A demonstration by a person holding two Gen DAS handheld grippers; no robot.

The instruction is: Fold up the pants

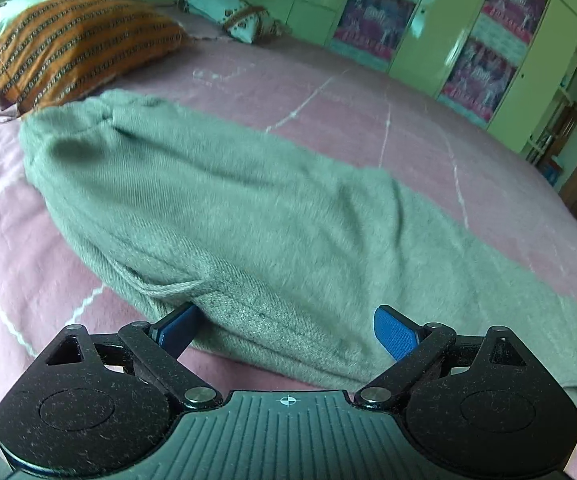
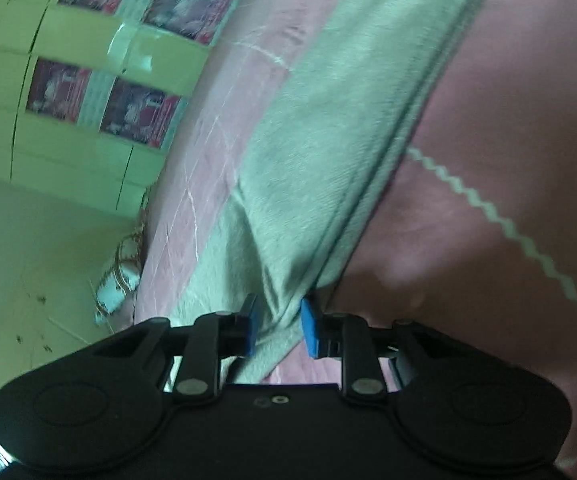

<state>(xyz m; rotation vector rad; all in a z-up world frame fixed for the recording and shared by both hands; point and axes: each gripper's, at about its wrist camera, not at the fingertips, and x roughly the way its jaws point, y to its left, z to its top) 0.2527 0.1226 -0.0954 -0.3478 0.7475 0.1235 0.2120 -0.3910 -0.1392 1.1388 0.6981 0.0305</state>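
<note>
In the left wrist view, the grey-green pants point(image 1: 248, 208) lie across a pink bedspread point(image 1: 428, 128), running from the upper left of the frame, where the gathered waist sits just below an orange striped pillow point(image 1: 76, 40), down to the lower right. A drawstring cord point(image 1: 164, 286) trails along the near folded edge at lower centre. The left gripper point(image 1: 288, 334) stands with its jaws spread wide at the bottom of the frame; the blue pad on the left touches or sits just against the near edge of the fabric, while the right pad hangs above the cloth, and nothing is clamped. A second, white patterned pillow point(image 1: 224, 12) lies at the top centre, and green cupboard doors with pink panels point(image 1: 484, 52) fill the upper right. A bit of the other tool shows at the far lower right edge.

In the right wrist view, tilted and blurred, the pants point(image 2: 328, 120) run from the top centre down to the bottom centre. The right gripper point(image 2: 278, 330) has its jaws drawn narrow with a bunched fold of the pants between the blue pads, which press on it. Pink bedspread point(image 2: 508, 100) fills the right side, crossed by a pale zigzag line; green cupboards point(image 2: 68, 80) occupy the upper left
</note>
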